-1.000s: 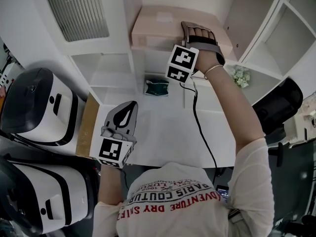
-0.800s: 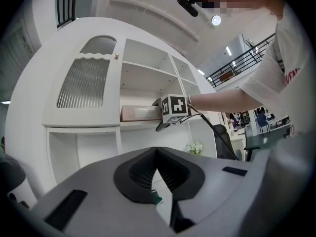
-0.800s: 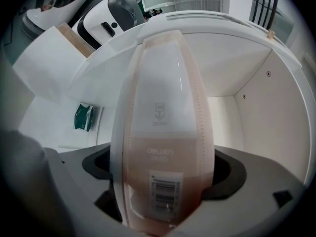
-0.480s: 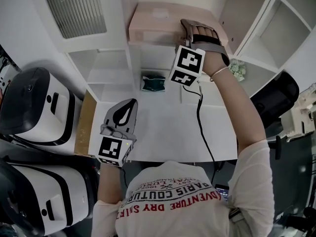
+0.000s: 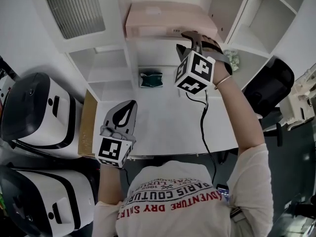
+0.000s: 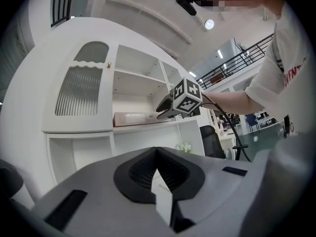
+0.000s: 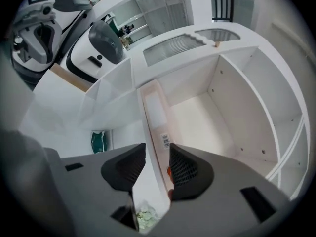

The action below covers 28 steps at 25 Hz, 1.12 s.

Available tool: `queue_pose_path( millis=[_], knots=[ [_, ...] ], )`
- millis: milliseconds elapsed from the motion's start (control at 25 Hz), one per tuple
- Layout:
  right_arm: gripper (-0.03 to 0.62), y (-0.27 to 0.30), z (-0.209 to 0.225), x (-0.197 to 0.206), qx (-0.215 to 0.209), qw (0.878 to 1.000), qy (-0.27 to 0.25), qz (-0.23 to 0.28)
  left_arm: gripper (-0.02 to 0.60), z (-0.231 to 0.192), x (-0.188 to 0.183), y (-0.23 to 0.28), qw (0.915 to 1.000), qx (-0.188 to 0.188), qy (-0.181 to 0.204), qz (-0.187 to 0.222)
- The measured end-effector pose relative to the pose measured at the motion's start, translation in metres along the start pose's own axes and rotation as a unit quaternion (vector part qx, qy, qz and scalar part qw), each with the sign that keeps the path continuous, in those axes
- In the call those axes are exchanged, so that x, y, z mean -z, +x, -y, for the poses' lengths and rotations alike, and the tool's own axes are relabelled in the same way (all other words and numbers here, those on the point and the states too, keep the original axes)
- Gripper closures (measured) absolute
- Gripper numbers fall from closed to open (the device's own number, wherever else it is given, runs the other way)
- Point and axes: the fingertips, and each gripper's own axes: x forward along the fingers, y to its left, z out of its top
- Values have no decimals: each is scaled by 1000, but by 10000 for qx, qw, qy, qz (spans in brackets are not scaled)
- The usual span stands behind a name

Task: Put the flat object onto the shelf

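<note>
Two white-and-black machines (image 5: 34, 112) sit at the far left. The left tool (image 5: 129, 105) hovers over the table (image 5: 168, 127), jaws together on nothing. One green packet (image 5: 151, 78) lies beyond it. One flat box (image 5: 158, 19) rests on the shelf (image 7: 197, 120). The right tool (image 7: 157, 154), a second ago reaching over the box, has drawn back to its near edge, jaws closing without pressing it.
</note>
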Motion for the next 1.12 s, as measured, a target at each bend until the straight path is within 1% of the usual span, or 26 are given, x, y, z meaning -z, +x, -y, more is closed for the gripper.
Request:
queue_pose_path(
  millis=[40,160,240,320,400,480,640,760,880,920,960,1120],
  knots=[
    [439,-6,0,0,72,9999,59,55,571,1,-1,-3,10000,15,5,12],
    [544,-29,-2,1,344,9982,363,318,571,3,-3,-13,10000,57,2,54],
    [560,-45,-7,5,393,9949,801,479,571,5,-5,-18,9999,86,-11,72],
    [565,-62,-14,12,404,9880,1379,572,571,6,-6,-22,9999,121,-23,87],
    [565,-78,-26,20,363,9775,1968,659,571,9,-8,-24,9998,174,-25,104],
    [566,-92,-38,28,307,9665,2442,730,571,11,-9,-26,9997,228,0,118],
    [566,-116,-60,34,239,9441,3142,968,571,10,-15,-26,9996,239,29,179],
    [566,-131,-79,42,240,9201,3728,1173,571,11,-16,-25,9995,223,9,206],
    [567,-140,-95,54,181,8903,4335,1382,571,12,-19,-19,9995,216,-15,225],
    [568,-142,-100,57,146,8824,4478,1437,571,12,-21,-18,9995,214,-13,245],
    [567,-144,-104,60,118,8775,4564,1471,571,12,-22,-17,9994,210,-9,262],
    [568,-149,-123,65,-44,8686,4720,1509,571,13,-18,-16,9996,189,-11,186]
  ],
)
